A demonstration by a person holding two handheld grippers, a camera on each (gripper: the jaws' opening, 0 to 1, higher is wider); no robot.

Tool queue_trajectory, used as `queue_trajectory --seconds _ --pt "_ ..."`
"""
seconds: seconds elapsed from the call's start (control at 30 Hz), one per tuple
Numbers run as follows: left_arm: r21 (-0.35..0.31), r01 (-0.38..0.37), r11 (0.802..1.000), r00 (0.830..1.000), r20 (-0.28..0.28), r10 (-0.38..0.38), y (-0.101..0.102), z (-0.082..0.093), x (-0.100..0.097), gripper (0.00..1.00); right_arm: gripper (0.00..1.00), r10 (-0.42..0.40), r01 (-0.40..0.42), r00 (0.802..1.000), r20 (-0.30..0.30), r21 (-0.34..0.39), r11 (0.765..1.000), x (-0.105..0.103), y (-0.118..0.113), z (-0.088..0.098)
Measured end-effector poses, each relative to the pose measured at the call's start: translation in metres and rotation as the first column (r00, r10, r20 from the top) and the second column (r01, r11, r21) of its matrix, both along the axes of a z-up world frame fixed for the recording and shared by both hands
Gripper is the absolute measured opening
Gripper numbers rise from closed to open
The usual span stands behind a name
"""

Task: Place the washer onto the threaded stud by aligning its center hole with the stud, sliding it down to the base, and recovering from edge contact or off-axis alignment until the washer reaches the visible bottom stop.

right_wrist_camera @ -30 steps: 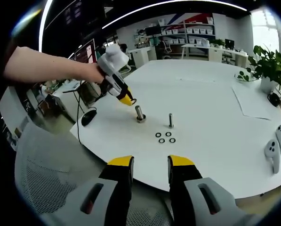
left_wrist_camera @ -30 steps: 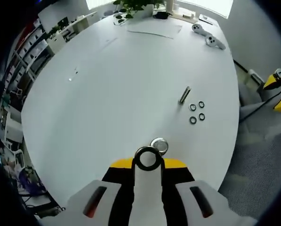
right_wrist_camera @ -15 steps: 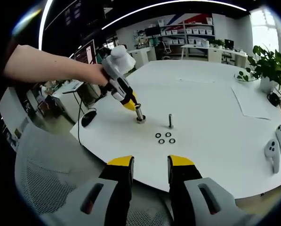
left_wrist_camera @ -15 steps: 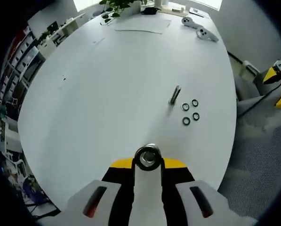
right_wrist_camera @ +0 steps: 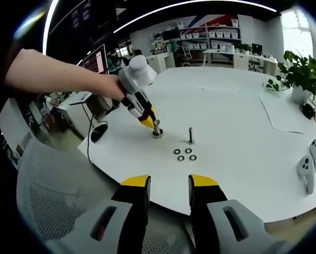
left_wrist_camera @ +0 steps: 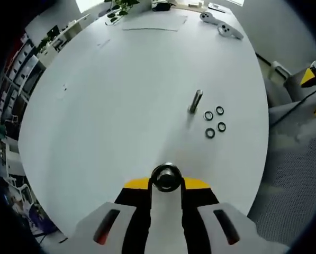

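Left gripper [left_wrist_camera: 166,182], clamped on washer [left_wrist_camera: 166,177], has dropped over stud [right_wrist_camera: 156,128]; hole looks aligned, slide-down next. Right gripper [right_wrist_camera: 169,182] idle, jaws apart.

1. No text, label, brand, number or sign can be read in either view.
2. The sheet of paper [left_wrist_camera: 155,21] at the far end of the counter [left_wrist_camera: 120,95] in the left gripper view shows no print that can be made out.
3. The screens [right_wrist_camera: 97,58] behind the person's arm in the right gripper view glow, but whatever they display is too small and blurred to read.
4. The bins on the far shelves [right_wrist_camera: 221,34] in the right gripper view carry no markings that can be told.
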State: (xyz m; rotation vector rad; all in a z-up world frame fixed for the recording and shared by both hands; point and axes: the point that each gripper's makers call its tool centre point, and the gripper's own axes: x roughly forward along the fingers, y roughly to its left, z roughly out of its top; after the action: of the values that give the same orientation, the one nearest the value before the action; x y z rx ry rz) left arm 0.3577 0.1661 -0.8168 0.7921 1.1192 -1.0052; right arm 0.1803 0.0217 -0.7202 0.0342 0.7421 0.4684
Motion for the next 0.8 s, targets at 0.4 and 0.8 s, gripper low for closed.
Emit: queue_trajectory --seconds 0.4,0.8 --pt "0.012 0.012 1.000 1.000 0.000 -0.012 -0.001 -0.021 -0.001 0.19 0.31 0.002 -0.002 1.000 -0.012 -0.013 1.000 -0.001 -0.001 -0.003" --pt "0.014 0.030 0.999 0.999 0.022 -0.031 -0.001 -0.032 -0.003 0.19 0.31 0.001 -0.001 1.000 -0.019 -0.017 1.000 -0.001 -0.002 -0.004"
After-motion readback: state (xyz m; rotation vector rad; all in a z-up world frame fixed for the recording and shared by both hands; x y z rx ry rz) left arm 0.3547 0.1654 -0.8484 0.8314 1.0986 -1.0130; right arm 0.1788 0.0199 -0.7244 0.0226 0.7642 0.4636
